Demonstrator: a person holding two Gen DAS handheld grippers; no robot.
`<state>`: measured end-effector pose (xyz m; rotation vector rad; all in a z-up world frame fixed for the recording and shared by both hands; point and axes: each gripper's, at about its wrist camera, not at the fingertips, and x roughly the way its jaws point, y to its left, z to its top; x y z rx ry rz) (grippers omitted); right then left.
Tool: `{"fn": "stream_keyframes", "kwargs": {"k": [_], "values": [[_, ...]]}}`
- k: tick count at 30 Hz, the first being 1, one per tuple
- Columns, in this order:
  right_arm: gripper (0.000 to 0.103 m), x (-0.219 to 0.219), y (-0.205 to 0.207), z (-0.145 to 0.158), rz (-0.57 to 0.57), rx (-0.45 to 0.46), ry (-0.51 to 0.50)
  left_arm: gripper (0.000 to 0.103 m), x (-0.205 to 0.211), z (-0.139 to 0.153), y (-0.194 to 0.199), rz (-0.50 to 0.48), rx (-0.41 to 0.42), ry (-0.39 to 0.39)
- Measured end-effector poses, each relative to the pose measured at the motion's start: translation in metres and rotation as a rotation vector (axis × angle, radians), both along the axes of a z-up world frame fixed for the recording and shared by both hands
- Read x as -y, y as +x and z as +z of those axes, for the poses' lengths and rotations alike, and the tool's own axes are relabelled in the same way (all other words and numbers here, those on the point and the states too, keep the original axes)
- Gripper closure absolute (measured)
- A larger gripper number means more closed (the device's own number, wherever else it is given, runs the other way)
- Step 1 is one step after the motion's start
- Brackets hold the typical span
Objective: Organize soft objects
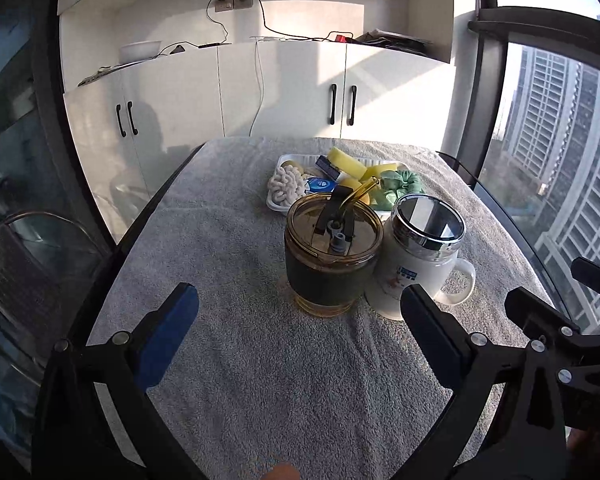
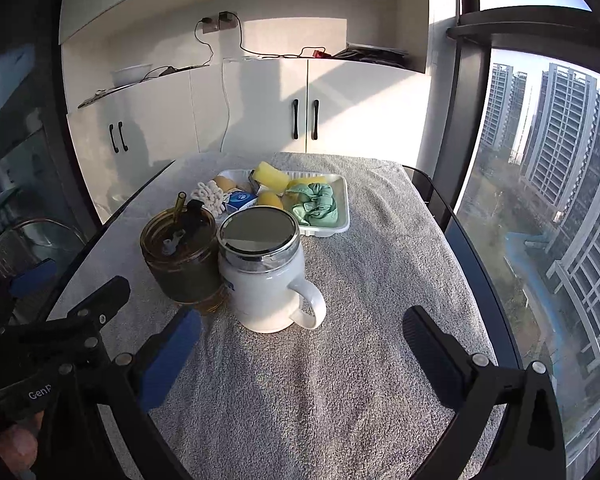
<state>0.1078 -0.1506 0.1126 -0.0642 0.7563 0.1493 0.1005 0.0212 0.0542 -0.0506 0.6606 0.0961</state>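
Both grippers hang low over the near end of a grey towel (image 2: 340, 380) spread across the table, each with its fingers spread wide and nothing between them. The left gripper (image 1: 300, 312) faces a brown jar (image 1: 332, 248) with a lid and straw, its right finger just in front of the white mug (image 1: 420, 256). The right gripper (image 2: 302, 330) faces the mug (image 2: 264, 272), whose handle points toward the camera and to the right; the mug wears a shiny metal lid. Jar (image 2: 182, 256) and mug stand side by side, touching or nearly so.

The soft things sit behind them in a white tray (image 2: 342, 216) near the far end of the towel. In it lie a green scrunchie (image 2: 316, 204) on the right, yellow sponges (image 2: 274, 178) in the middle and back, a white knotted rope (image 2: 212, 196) on the left, and a small blue-and-white packet (image 2: 240, 200) beside the rope. From the left wrist view the tray (image 1: 288, 160) is partly hidden by the jar, with the rope (image 1: 288, 184), sponges (image 1: 346, 164) and scrunchie (image 1: 400, 188) showing above it
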Motion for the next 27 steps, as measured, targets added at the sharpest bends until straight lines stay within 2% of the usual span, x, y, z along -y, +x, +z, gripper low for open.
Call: {"fn": "stream_keyframes", "kwargs": {"k": [6,11,27], "values": [[0.0,-0.003,-0.003,-0.001,0.004,-0.001,0.005,0.0,-0.013,0.001,-0.003,0.032,0.014,-0.027],[0.0,-0.007,-0.004,-0.004,-0.003,-0.003,0.006,0.0,-0.017,0.001,-0.006,0.017,0.037,-0.044],[0.0,-0.018,-0.017,-0.005,-0.001,0.012,-0.011,0.0,-0.014,0.0,-0.013,0.031,0.035,0.003]]}}
